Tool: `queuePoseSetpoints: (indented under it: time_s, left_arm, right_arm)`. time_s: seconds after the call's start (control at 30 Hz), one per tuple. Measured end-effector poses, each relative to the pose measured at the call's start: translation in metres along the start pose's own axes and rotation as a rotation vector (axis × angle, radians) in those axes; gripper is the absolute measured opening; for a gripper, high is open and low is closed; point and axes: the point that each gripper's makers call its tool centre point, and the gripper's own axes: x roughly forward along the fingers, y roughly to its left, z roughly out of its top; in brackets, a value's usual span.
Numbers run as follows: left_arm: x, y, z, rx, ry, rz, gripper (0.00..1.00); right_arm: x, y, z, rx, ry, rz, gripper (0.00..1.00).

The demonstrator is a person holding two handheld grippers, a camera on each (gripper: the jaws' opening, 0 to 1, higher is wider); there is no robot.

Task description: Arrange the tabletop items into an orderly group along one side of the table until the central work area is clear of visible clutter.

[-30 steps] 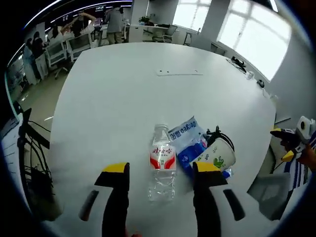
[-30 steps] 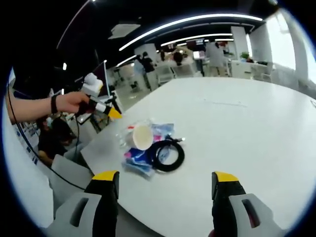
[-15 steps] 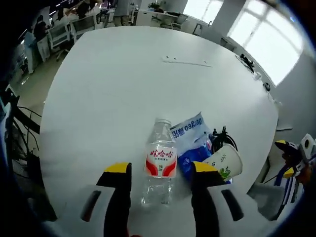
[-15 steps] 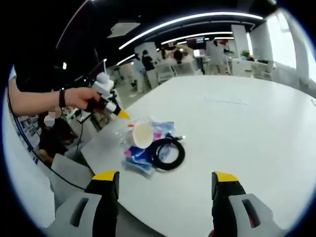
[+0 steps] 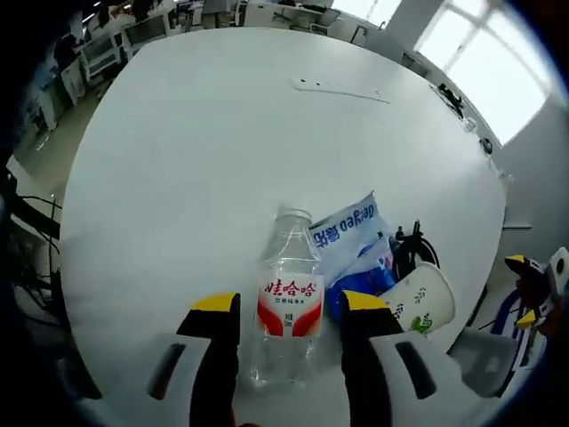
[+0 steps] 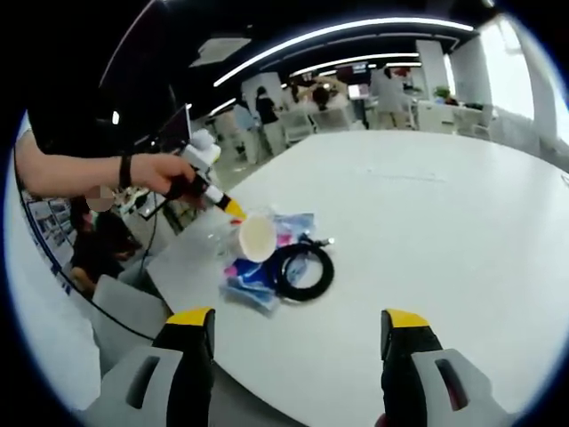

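Change: over the last second our left gripper (image 5: 280,307) has closed in on the water bottle (image 5: 289,302), which now sits deeper between the yellow-tipped jaws and looms larger in the left gripper view; in the right gripper view that same gripper (image 6: 233,209) has come down from the air to the edge of the pile.
Meaning for the task: we judge this as the approach to a grasp on the bottle, so that it can be set in line with the rest; nothing has been lifted yet.
Left tongs: spread wide, a jaw on either side of the bottle's lower body. We cannot tell whether either jaw is touching the plastic; no pinch is evident.
Right tongs: our right gripper (image 6: 298,325) is spread wide with nothing between the jaws, hovering off the table's near edge and well apart from the pile.
Bottle: clear, red-and-white label, lying on the white table (image 5: 204,142) with its cap end pointing away from us, just beside the blue snack packet (image 5: 351,240).
Rest of the cluster: a paper cup (image 5: 418,301) on its side, resting on the packet, with a black cable coil (image 6: 302,269) just next to it.
Placement: the group sits near one edge of the table; the wide centre looks bare apart from a flat strip far off.
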Motion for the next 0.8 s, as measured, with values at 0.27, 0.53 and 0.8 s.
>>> queuePoseSetpoints:
  time_s: [0.27, 0.53, 0.8]
  left_arm:
    - [0.017, 0.004, 0.002, 0.035, 0.02, 0.018, 0.42]
    - [0.025, 0.004, 0.001, 0.071, 0.029, 0.02, 0.34]
    - [0.024, 0.008, -0.001, 0.037, 0.023, 0.011, 0.34]
  right_arm:
    - [0.0, -0.001, -0.001, 0.003, 0.006, -0.001, 0.77]
    - [-0.002, -0.004, 0.001, 0.011, 0.002, -0.007, 0.77]
    - [0.003, 0.0, 0.0, 0.013, 0.01, 0.003, 0.77]
